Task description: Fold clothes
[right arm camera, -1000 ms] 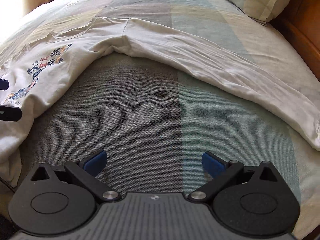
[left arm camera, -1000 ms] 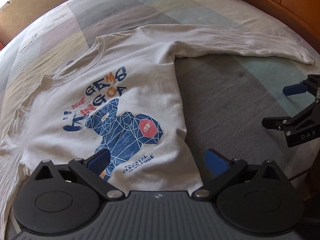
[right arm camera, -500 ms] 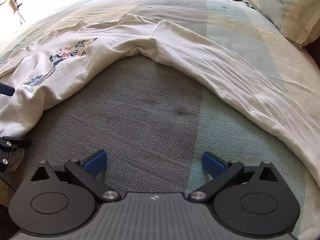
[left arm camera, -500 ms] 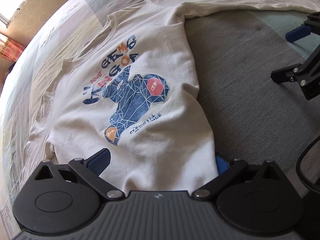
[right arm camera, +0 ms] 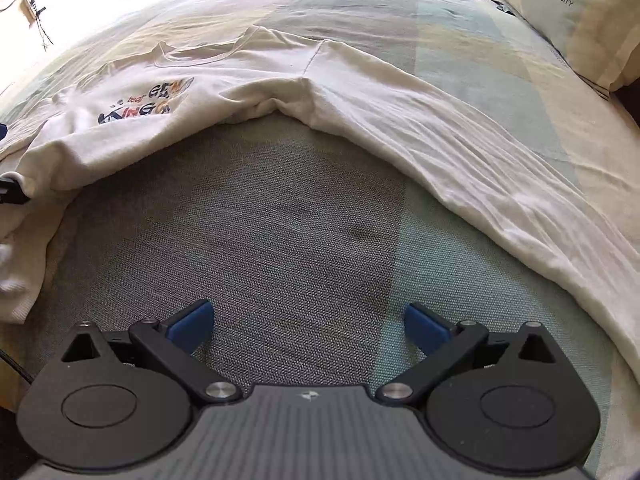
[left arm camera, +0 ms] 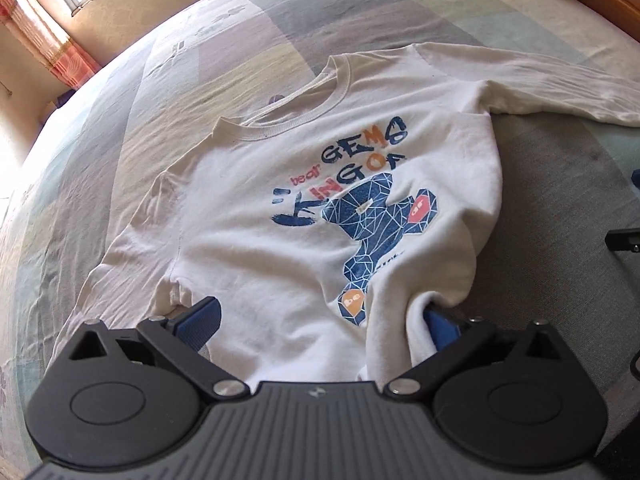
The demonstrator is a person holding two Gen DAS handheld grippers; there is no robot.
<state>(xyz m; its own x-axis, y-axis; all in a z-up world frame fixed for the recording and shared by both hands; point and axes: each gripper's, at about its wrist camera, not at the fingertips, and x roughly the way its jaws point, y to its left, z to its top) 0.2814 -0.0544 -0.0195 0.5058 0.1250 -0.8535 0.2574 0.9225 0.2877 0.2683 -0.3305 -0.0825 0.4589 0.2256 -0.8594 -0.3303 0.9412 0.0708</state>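
- Since the earlier frame, the left hand-held gripper (left arm camera: 320,320) has advanced onto the hem of the long-sleeved T-shirt (left arm camera: 280,216); cloth now bunches against its right finger.
- Left hand-held gripper: jaws spread, hem between them, not yet clamped.
- T-shirt: lies print-up on the bed (right arm camera: 300,220), collar (left arm camera: 304,108) far from the gripper, body axis running directly away from it.
- Outstretched sleeve (right arm camera: 480,160): extends rightward, long axis diagonal across the right view.
- Right hand-held gripper (right arm camera: 308,324): released, over bare bedcover, nearer the sleeve; judged the hand for that fold.
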